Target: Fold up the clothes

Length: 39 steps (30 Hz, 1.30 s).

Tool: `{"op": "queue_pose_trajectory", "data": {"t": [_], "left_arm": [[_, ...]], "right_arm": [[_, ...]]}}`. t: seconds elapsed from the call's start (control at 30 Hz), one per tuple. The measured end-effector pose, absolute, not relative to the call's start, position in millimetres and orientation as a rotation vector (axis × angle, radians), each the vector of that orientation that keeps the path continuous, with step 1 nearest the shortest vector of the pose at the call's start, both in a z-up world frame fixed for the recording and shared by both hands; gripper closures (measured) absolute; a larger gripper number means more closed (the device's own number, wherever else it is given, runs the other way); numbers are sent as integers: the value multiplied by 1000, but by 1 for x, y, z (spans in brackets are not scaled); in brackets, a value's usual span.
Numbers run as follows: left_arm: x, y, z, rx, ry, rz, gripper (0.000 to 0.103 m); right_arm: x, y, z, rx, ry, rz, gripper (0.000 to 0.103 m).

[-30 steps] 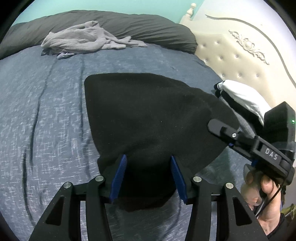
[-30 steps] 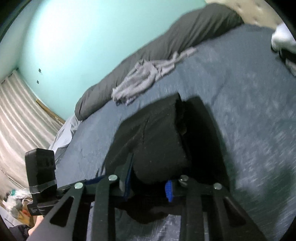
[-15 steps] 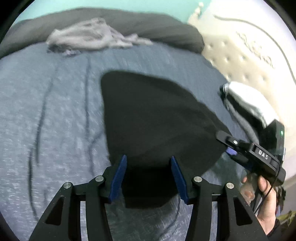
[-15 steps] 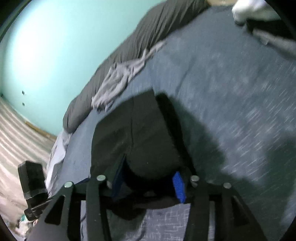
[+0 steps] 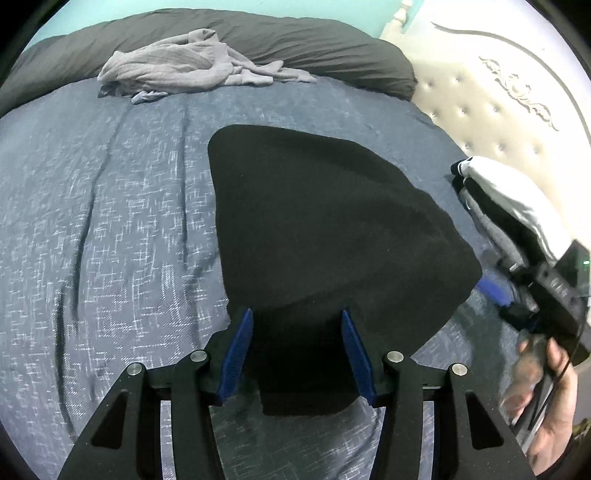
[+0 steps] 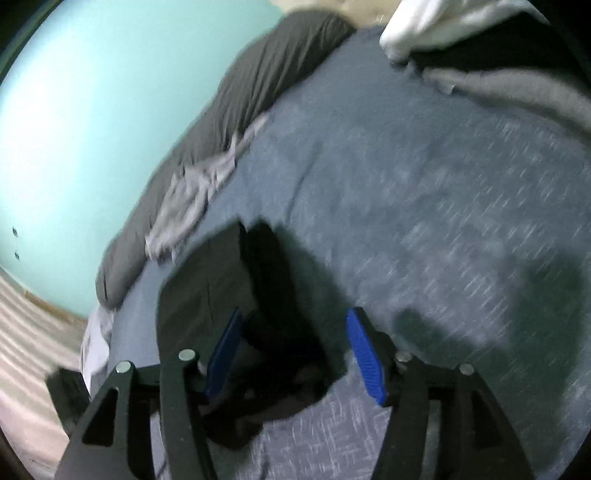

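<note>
A folded black garment (image 5: 325, 236) lies on the blue-grey bedspread (image 5: 110, 221). My left gripper (image 5: 297, 332) is open, its blue pads either side of the garment's near edge. My right gripper (image 6: 293, 332) is open, with the garment's (image 6: 221, 291) corner lying between and left of its pads. The right gripper (image 5: 546, 295) and the hand holding it show at the right of the left wrist view. A crumpled grey garment (image 5: 192, 66) lies at the far side of the bed; it also shows in the right wrist view (image 6: 199, 184).
A dark grey duvet roll (image 5: 295, 37) runs along the far edge. A stack of folded clothes, white on top (image 5: 517, 199), sits by the cream headboard (image 5: 498, 96); the stack also shows in the right wrist view (image 6: 461, 33). A teal wall (image 6: 92, 110) stands behind the bed.
My right gripper has opened and let go of the black garment, and swung right toward the stack. The left gripper stays open over the garment's near edge.
</note>
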<state>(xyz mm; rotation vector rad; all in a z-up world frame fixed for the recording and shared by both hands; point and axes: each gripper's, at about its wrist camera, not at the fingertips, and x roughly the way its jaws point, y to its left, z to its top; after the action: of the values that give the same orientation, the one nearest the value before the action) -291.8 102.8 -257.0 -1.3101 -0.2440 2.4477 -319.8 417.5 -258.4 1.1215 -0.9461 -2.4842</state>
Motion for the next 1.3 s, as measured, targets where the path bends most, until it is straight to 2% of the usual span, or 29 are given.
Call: {"op": "queue_pose_trajectory", "data": {"t": [0.1, 0.17, 0.23, 0.4, 0.53, 0.63, 0.77, 0.97, 1.3], "left_arm": [[-290, 102, -259, -1311, -239, 2449, 49], [-289, 102, -260, -1310, -236, 2449, 50], [-289, 108, -256, -1289, -215, 2439, 50], [-288, 119, -279, -1387, -167, 2392, 50], [-277, 116, -293, -1411, -161, 2386, 50], [-272, 113, -295, -1422, -172, 2380, 50], [-268, 104, -280, -1378, -200, 2407, 50], [-289, 100, -262, -1316, -247, 2443, 50], [-289, 112, -295, -1382, -255, 2388, 48]], "right_arm": [[-318, 407, -242, 1011, -889, -2459, 52], [-321, 391, -239, 1003, -830, -2410, 67], [-325, 376, -247, 1037, -811, -2340, 76], [-334, 362, -272, 1160, -769, -2306, 85], [-335, 368, -280, 1208, -780, -2314, 100], [-335, 373, -286, 1241, -787, -2321, 100], [-330, 381, -273, 1145, -829, -2357, 100], [-332, 375, -270, 1141, -788, -2367, 100], [-336, 379, -288, 1229, -762, -2370, 100]]}}
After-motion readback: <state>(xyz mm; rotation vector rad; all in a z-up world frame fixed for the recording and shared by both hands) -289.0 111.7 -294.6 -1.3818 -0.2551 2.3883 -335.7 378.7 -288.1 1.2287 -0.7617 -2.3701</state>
